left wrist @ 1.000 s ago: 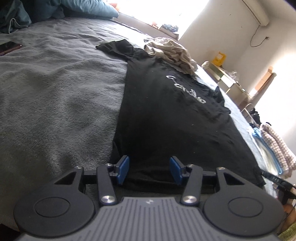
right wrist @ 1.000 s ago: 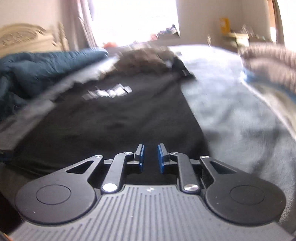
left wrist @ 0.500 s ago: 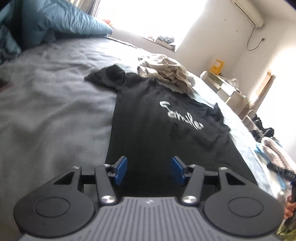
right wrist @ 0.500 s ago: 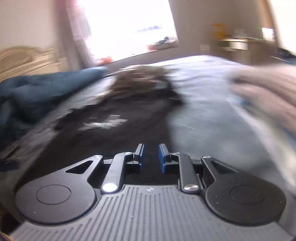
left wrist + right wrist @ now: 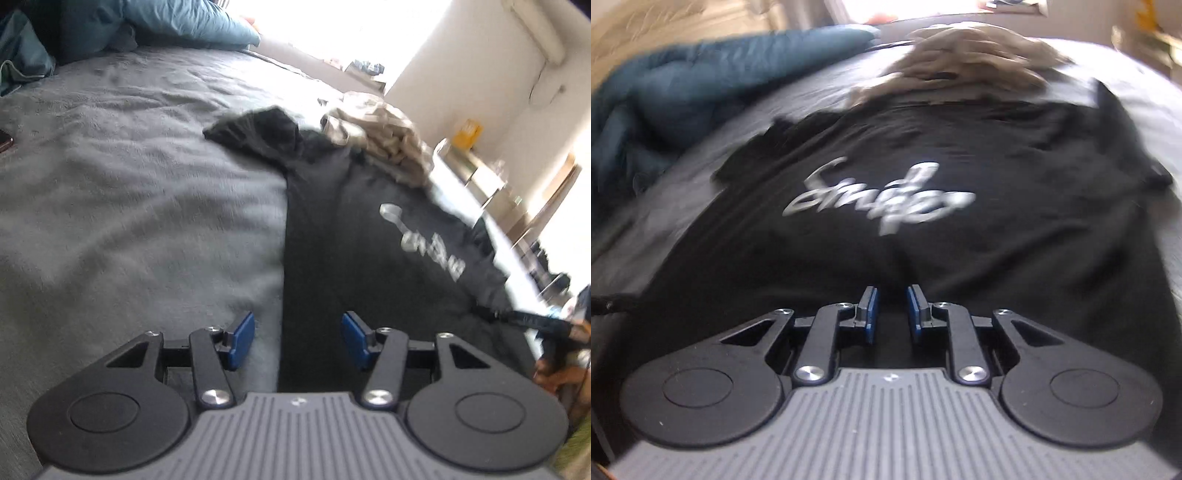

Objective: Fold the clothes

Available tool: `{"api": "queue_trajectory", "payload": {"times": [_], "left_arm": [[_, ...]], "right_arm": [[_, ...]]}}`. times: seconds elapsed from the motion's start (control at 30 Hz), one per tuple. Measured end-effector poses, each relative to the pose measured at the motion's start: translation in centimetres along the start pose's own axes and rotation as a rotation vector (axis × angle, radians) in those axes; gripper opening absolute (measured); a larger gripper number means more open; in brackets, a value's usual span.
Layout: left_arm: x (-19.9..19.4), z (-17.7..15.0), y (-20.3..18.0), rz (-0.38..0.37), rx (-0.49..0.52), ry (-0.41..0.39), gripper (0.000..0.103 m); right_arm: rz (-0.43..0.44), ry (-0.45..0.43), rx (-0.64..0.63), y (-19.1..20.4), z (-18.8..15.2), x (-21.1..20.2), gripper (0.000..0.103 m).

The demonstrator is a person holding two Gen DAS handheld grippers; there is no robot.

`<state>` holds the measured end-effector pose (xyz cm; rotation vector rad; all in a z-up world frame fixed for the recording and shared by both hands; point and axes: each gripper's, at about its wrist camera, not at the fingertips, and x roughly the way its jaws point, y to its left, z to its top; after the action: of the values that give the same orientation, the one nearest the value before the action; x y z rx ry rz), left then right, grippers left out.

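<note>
**Black T-shirt spread flat on the bed, both grippers at its near hem**

A grey blanket-covered bed fills most of both views. At its far left lies a bunched blue duvet. The black T-shirt lies face up along the bed, white script lettering across the chest, one sleeve reaching left at the far end — the other on the right side. A crumpled beige garment sits at the far end, touching and partly overlapping the shirt's collar area.

The left gripper is wide open and holds nothing; its blue pads straddle the shirt's left edge near the hem, one over blanket, the other over black cloth. The right gripper hangs over the middle of the near hem, its jaws narrowed to a small gap — no cloth seen between them. A dark phone edge shows at the far left.
</note>
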<state>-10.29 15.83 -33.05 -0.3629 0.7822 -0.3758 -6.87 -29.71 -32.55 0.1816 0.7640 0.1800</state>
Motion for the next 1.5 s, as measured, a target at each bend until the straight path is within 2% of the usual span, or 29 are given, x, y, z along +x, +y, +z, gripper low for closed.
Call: {"api": "queue_trajectory", "payload": {"times": [0.07, 0.17, 0.33, 0.4, 0.5, 0.63, 0.67, 0.77, 0.8, 0.83, 0.97, 1.03, 1.13, 1.2, 1.33, 1.4, 1.43, 1.47, 1.5], "left_arm": [[0.4, 2.3, 0.8, -0.014, -0.006, -0.039, 0.058], [3.2, 6.6, 2.2, -0.012, -0.057, -0.088, 0.058], [9.3, 11.3, 4.1, 0.132, -0.176, -0.139, 0.055], [11.0, 12.2, 4.7, 0.145, -0.202, -0.155, 0.055], [13.0, 12.6, 6.9, 0.145, -0.350, -0.154, 0.051], [14.4, 13.1, 8.2, 0.155, -0.410, -0.202, 0.048], [14.7, 13.2, 8.3, 0.159, -0.412, -0.213, 0.044], [15.5, 12.9, 8.4, 0.173, -0.379, -0.245, 0.028], [15.8, 12.8, 8.5, 0.172, -0.366, -0.253, 0.015], [16.1, 12.6, 8.6, 0.161, -0.361, -0.255, 0.007], [16.0, 12.4, 9.1, 0.082, -0.349, -0.287, 0.005], [15.6, 12.2, 8.7, 0.055, -0.304, -0.327, 0.005], [15.0, 11.8, 7.3, 0.025, -0.205, -0.378, 0.005], [14.7, 11.6, 6.5, 0.016, -0.156, -0.399, 0.005], [14.2, 11.3, 5.6, -0.013, -0.094, -0.441, 0.005], [13.9, 10.9, 5.3, -0.038, -0.062, -0.468, 0.005], [13.9, 10.8, 5.1, -0.052, -0.047, -0.478, 0.005], [13.8, 10.8, 5.0, -0.066, -0.031, -0.488, 0.005], [13.7, 10.7, 4.7, -0.080, -0.017, -0.492, 0.005]], "right_arm": [[-0.047, -0.016, 0.043, -1.3, 1.1, -1.1, 0.018], [-0.065, -0.082, -0.033, 0.7, 4.2, -2.2, 0.020], [0.125, -0.122, -0.043, 5.9, 11.0, -0.2, 0.025], [0.186, -0.127, -0.052, 8.5, 13.5, 1.5, 0.026], [0.246, -0.104, -0.085, 12.3, 16.3, 5.2, 0.026], [0.300, -0.064, -0.099, 16.2, 19.0, 10.0, 0.026], [0.310, -0.054, -0.102, 17.1, 19.6, 11.1, 0.026], [0.319, -0.025, -0.080, 18.7, 20.8, 14.5, 0.027], [0.318, -0.014, -0.060, 18.9, 21.2, 15.6, 0.027], [0.319, 0.007, -0.044, 19.1, 21.6, 16.7, 0.027], [0.307, 0.100, -0.003, 19.9, 22.7, 20.8, 0.027], [0.275, 0.116, -0.012, 20.4, 23.3, 22.2, 0.027], [0.242, 0.167, -0.061, 21.7, 23.9, 24.0, 0.035], [0.215, 0.204, -0.094, 22.7, 24.1, 25.4, 0.047], [0.160, 0.271, -0.165, 24.6, 24.3, 28.0, 0.047], [0.136, 0.282, -0.202, 25.3, 23.9, 28.8, 0.043], [0.129, 0.281, -0.216, 25.5, 23.7, 29.0, 0.038], [0.121, 0.280, -0.229, 25.6, 23.4, 29.2, 0.021], [0.133, 0.253, -0.208, 24.8, 23.4, 28.4, 0.007]]}}
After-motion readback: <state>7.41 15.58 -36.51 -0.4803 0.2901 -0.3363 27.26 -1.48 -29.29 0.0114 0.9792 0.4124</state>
